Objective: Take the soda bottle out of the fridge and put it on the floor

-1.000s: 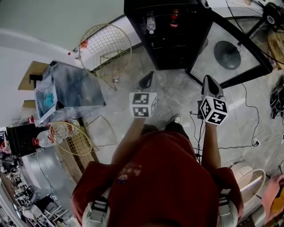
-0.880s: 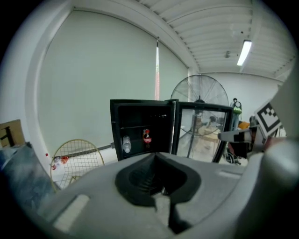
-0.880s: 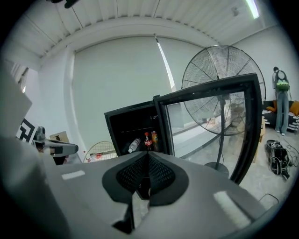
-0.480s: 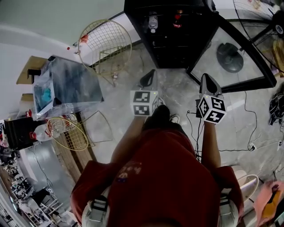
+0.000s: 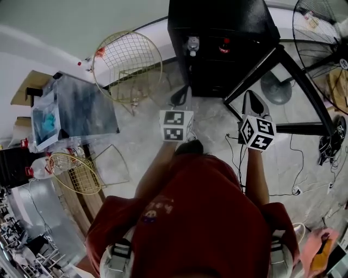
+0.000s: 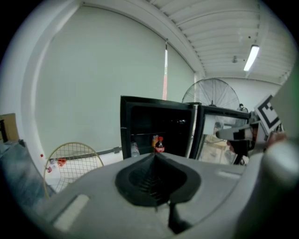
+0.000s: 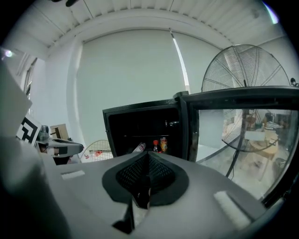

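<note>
Short of the open fridge (image 5: 217,16), left gripper (image 5: 182,95) & right gripper (image 5: 250,100) have jaws pressed together, empty: prob. the approach step; next needs jaws spread round the soda bottle (image 5: 224,46).

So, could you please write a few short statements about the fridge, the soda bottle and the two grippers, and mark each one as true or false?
1. The fridge door is closed. False: it stands open.
2. The soda bottle stands inside the fridge. True.
3. The left gripper is holding the soda bottle. False: its jaws are together with nothing between them, and the bottle is in the fridge.
4. The right gripper is shut and empty. True.
</note>
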Available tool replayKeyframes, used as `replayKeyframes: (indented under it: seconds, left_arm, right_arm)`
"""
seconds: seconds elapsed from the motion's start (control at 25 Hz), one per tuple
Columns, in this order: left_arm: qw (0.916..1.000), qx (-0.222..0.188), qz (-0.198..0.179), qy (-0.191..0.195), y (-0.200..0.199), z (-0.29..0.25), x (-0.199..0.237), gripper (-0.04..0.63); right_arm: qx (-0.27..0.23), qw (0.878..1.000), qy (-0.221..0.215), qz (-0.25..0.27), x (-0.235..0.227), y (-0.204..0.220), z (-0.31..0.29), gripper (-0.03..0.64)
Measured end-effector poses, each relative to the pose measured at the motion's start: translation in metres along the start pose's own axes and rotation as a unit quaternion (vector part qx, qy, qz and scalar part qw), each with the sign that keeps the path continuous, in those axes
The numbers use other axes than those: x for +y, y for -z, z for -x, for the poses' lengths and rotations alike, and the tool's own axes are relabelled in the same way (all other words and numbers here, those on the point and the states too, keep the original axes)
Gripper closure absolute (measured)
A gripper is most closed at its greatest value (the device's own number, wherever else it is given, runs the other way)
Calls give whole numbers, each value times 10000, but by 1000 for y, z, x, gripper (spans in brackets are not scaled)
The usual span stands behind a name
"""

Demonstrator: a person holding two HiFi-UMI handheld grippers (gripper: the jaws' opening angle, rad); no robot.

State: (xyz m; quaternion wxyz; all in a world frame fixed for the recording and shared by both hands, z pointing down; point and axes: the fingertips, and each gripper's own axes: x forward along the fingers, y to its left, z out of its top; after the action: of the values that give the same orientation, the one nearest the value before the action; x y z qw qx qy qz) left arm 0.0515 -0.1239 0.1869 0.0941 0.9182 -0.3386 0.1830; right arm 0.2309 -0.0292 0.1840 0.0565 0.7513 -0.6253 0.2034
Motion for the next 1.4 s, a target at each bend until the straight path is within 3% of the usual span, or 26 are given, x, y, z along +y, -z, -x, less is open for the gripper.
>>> replayKeyframes:
  seconds: [0.32,0.56,0.84,1.4]
  left_arm:
    - [9998,51,191,3,0,-20,61,595]
    - [9996,50,283,-12,6,-30,80,595]
    - [9996,-13,291,-63,-3,-48,71,595]
    - [9980,53,276,-574,-13,-96,18,595]
  right_arm:
    - [128,9996,23,244,38,-16,-57,617]
    - [219,9994,-69,275,57,-9,-82,617]
    - [239,9989,-234,316,49,-13,-100,617]
    - [330,9933,-984,503,-10,-22,-128,617]
